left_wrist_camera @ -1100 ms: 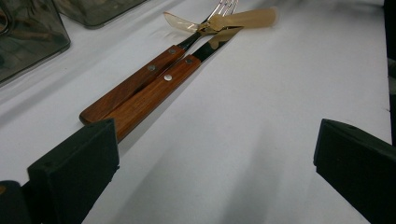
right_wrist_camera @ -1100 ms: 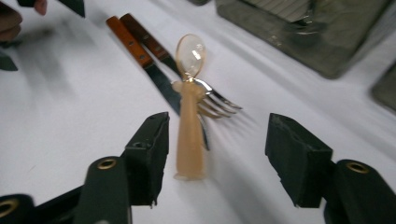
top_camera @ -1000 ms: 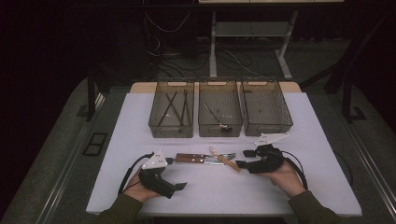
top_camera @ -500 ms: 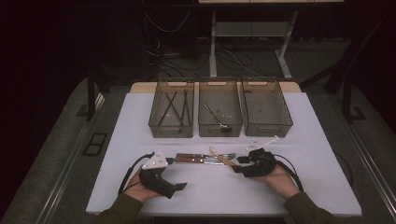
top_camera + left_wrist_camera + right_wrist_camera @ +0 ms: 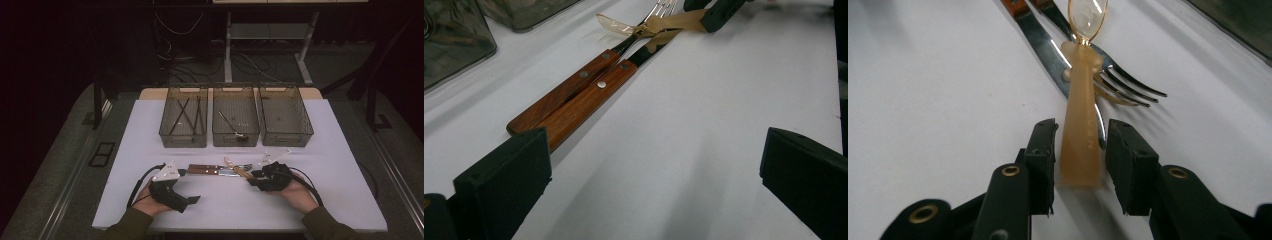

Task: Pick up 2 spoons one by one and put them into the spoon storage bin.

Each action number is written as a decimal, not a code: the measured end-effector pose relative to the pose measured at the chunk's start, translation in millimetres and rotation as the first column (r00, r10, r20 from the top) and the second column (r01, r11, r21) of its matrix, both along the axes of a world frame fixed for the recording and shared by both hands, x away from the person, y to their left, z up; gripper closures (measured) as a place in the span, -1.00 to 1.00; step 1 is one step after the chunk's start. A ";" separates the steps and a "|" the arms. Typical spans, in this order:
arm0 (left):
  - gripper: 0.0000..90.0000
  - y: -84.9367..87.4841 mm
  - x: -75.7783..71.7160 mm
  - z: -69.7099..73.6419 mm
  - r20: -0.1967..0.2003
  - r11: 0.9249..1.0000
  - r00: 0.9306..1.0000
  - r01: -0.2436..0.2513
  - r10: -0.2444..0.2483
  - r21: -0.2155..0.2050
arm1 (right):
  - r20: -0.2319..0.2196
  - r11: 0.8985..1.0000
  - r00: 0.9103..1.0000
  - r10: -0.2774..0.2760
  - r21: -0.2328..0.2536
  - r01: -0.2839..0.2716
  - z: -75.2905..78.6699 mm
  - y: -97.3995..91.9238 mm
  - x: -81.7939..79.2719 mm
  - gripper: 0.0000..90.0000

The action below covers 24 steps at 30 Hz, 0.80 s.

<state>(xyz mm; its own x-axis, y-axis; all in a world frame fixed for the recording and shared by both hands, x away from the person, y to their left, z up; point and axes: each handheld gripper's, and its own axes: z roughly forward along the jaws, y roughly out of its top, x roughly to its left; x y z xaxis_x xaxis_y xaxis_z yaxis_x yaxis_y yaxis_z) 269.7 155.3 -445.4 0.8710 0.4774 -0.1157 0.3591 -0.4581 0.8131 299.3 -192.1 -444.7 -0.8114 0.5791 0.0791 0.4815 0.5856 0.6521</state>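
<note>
Right gripper sits low over the white table, its jaws set either side of the handle of a translucent amber spoon. They have just been closing, with the spoon handle between them; narrow gaps still show between the pads and the handle, so the spoon is not yet pinched. In the high view this gripper lies at the right end of the cutlery, with the spoon pointing away from it to the left.

The spoon lies across a fork and a knife, its bowl toward their wooden handles. From the left gripper view the two wooden handles lie side by side, touching, the knife nearer and the fork just behind it.

Left gripper rests on the table near the front edge, jaws wide apart with nothing between them.

Three clear bins stand in a row farther back, well apart from the cutlery.
</note>
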 end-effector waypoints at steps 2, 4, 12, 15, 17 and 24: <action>-1.00 0.0 0.1 -0.1 -0.001 1.000 1.000 -0.001 0.001 0.000 | 0.023 1.000 1.000 0.002 -0.025 -0.002 0.2 2.2 -2.0 0.47; -1.00 -0.3 0.1 -0.2 -0.001 1.000 1.000 0.000 0.000 0.000 | 0.040 0.999 0.999 0.008 -0.040 -0.006 0.3 4.0 -3.7 0.49; -1.00 -0.4 0.1 0.0 0.000 1.000 1.000 0.003 -0.003 0.006 | 0.048 0.999 0.999 0.020 -0.047 -0.018 0.4 5.9 -5.4 0.60; -1.00 -0.5 0.2 -0.1 -0.001 1.000 1.000 0.004 -0.004 0.006 | 0.049 0.999 0.999 0.022 -0.046 -0.020 0.3 5.8 -5.3 0.62; -1.00 -0.6 0.2 0.0 -0.001 1.000 1.000 0.004 -0.004 0.007 | 0.049 0.999 0.999 0.021 -0.045 -0.019 0.3 5.8 -5.4 0.63; -1.00 -0.8 0.3 -0.2 -0.001 1.000 1.000 0.006 -0.006 0.007 | 0.047 0.999 0.999 0.018 -0.042 -0.016 0.8 5.2 -4.9 0.63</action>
